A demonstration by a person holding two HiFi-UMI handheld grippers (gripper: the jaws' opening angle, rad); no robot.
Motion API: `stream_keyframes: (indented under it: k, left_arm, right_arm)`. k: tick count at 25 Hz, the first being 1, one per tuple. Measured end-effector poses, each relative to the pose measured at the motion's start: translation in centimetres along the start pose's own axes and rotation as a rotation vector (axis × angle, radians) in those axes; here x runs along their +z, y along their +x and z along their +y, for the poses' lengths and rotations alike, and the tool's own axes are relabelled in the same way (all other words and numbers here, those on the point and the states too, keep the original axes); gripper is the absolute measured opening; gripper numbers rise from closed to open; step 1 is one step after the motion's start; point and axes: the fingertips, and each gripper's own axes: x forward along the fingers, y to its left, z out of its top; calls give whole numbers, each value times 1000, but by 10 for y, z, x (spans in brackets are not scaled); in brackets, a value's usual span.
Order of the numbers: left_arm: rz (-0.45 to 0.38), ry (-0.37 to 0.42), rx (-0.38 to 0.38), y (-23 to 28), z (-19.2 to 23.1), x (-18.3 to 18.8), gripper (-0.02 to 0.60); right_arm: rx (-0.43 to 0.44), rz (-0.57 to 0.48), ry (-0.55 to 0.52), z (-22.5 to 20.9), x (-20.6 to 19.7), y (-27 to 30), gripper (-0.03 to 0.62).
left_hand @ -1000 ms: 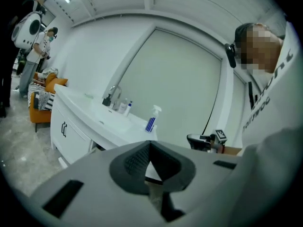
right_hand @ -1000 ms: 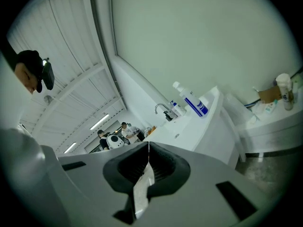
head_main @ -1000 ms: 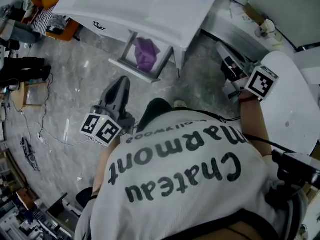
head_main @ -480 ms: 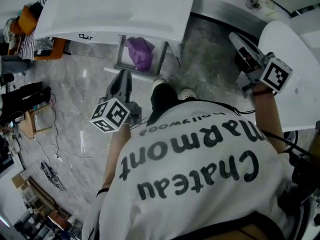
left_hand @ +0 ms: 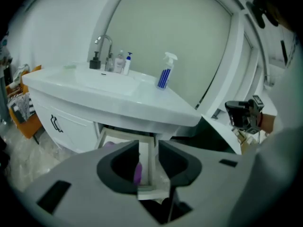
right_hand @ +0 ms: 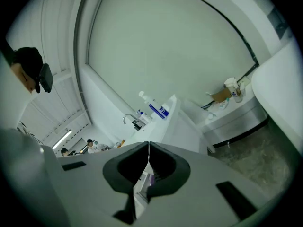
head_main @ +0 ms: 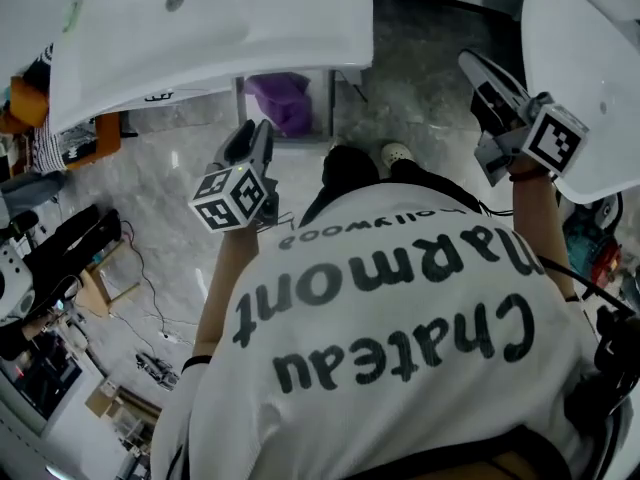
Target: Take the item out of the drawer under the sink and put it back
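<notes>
claws, 2: left claw point(head_main: 255, 138) point(left_hand: 148, 150) has its jaws apart, just been opening, nothing pressed between them. right claw point(head_main: 470, 63) point(right_hand: 148, 148) has its jaws together, tips meeting, empty.
task item, 1: purple item point(head_main: 285, 98) point(left_hand: 137, 173) lies inside the open drawer point(head_main: 328, 108) point(left_hand: 128, 138) under the sink counter point(head_main: 250, 18) point(left_hand: 118, 96), just ahead of the left claw.
on counter: 1 tap point(left_hand: 105, 41), 1 spray bottle point(left_hand: 165, 72), 1 dark pump bottle point(left_hand: 95, 60), 2 pale bottles point(left_hand: 118, 60) beside it.
room: grey marbled floor point(head_main: 170, 188); white rounded surface point(head_main: 590, 68) beside the right claw.
hard to make out: item half covered by the counter edge from above and by the left jaw; its kind can't be told. Person's white printed shirt point(head_main: 400, 348) fills the lower head view.
</notes>
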Motion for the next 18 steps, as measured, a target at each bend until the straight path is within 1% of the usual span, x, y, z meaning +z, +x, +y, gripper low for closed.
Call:
stream_keyframes:
  k: [2, 4, 6, 8, 12, 15, 18]
  left_arm:
    - [69, 84, -10, 16, 7, -1, 128]
    - [132, 185, -26, 31, 13, -6, 150]
    - [186, 288, -46, 45, 20, -14, 152]
    - [221, 368, -55, 59, 29, -22, 152]
    - [286, 460, -54, 87, 50, -34, 152]
    - [305, 551, -38, 104, 62, -40, 153]
    - [336, 626, -56, 117, 74, -56, 152]
  right_arm:
    - [-42, -40, 33, -4, 3, -5, 12]
    - [-74, -88, 61, -4, 3, -10, 12]
    - [-117, -124, 65, -2, -4, -17, 12]
    - [-174, -145, 67, -1, -16, -24, 12]
    - [-272, -186, 112, -4, -36, -34, 12]
    - [-326, -205, 145, -6, -50, -36, 12]
    - [-380, -207, 172, -1, -72, -34, 12]
